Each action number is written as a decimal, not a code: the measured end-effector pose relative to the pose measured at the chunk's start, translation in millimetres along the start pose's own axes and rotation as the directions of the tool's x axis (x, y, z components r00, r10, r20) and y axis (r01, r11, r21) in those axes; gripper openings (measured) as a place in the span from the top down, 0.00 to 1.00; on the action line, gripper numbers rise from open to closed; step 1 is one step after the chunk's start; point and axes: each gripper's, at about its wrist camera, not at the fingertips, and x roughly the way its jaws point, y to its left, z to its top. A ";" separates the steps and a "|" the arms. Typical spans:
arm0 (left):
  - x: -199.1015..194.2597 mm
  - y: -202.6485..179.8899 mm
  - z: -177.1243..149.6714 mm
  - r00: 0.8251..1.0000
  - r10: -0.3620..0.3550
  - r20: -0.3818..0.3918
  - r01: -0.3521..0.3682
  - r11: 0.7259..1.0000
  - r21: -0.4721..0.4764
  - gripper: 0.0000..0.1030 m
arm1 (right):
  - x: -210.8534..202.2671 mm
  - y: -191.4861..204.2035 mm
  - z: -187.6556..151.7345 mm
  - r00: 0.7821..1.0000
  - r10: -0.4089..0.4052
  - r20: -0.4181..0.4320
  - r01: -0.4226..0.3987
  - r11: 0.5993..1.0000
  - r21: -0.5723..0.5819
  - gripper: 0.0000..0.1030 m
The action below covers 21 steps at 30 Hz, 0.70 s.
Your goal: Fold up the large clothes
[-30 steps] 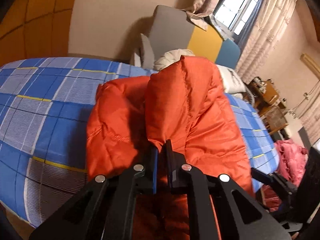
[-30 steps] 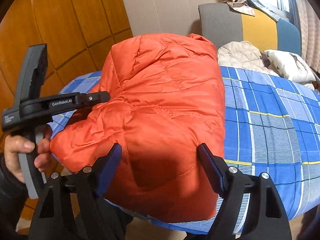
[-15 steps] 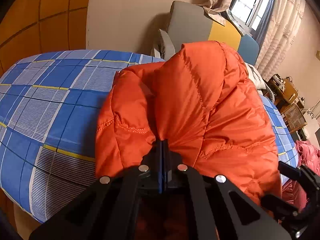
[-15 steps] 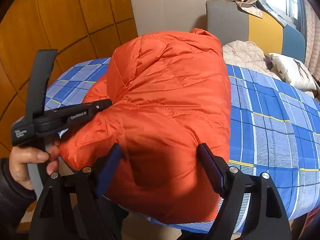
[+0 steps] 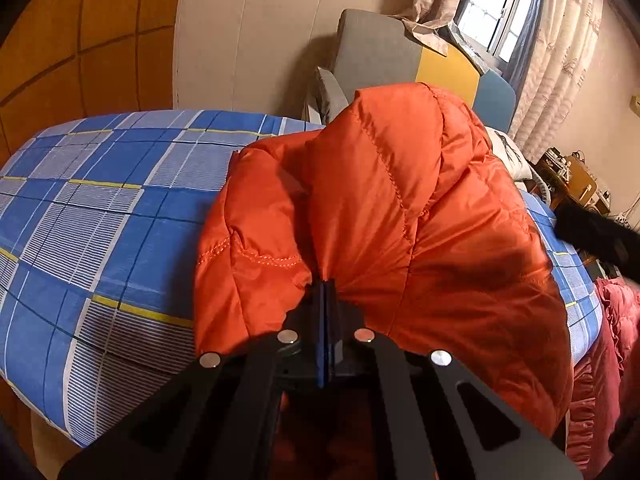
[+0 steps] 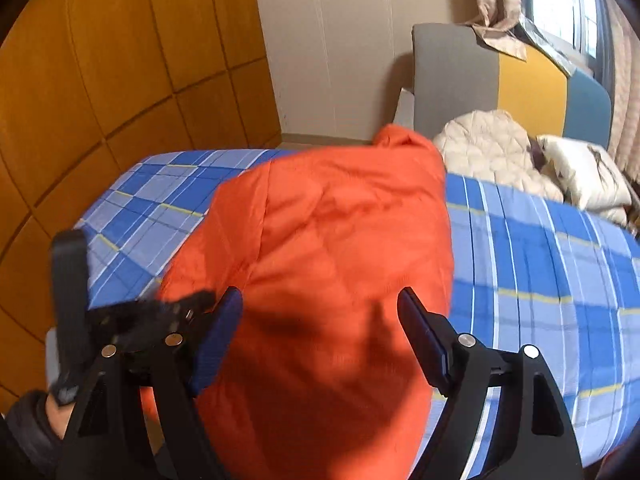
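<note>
Pinching a fold of the orange puffer jacket [image 5: 400,208] with the left gripper [image 5: 325,286]: blue pads fully together, fabric puckered and radiating out from the nip, so a firm bite on the shell near the bed's near edge. Probably anchoring that edge so the bulk can be lifted or swung over for a fold.

Right gripper [image 6: 320,312] wide open, holding nothing. Fingers [image 6: 424,336] straddling the jacket's near end, one each side; contact with the cloth not clear, frame blurred there. Looks staged to close on a second hold, though which seam or hem can't be told.

Jacket bunched into a tall mound on the blue plaid bedspread [image 5: 100,208], near end hanging over the bed edge toward the grippers. No flat layout visible, so judged early in the fold: garment gathered, not creased.

Left gripper body also visible in the right view [image 6: 132,320], low and left of the mound, with the holding hand [image 6: 56,416] below it.

Cream quilted bundle [image 6: 492,144] and pillow [image 6: 580,168] at the head of the bed, well apart from the jacket, not in the way. Pink fabric [image 5: 616,320] beside the bed on the right, off the work area.

Risk: slick down shell, single-point pinch may slip once weight comes on.
</note>
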 end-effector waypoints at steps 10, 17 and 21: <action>-4.6 -6.4 -4.3 0.999 0.029 0.036 -0.030 0.999 0.035 1.00 | 58.3 5.6 41.5 0.996 -0.007 -0.084 0.005 1.000 -0.023 0.26; -2.4 -7.1 -7.6 0.998 0.048 0.043 -0.051 0.997 0.050 1.00 | 91.8 16.2 49.7 0.988 -0.029 -0.151 0.016 0.997 -0.081 0.25; 0.8 -4.0 -8.3 0.998 0.053 0.039 -0.055 0.998 0.044 1.00 | 109.3 21.4 51.1 0.982 -0.036 -0.187 0.017 0.995 -0.098 0.24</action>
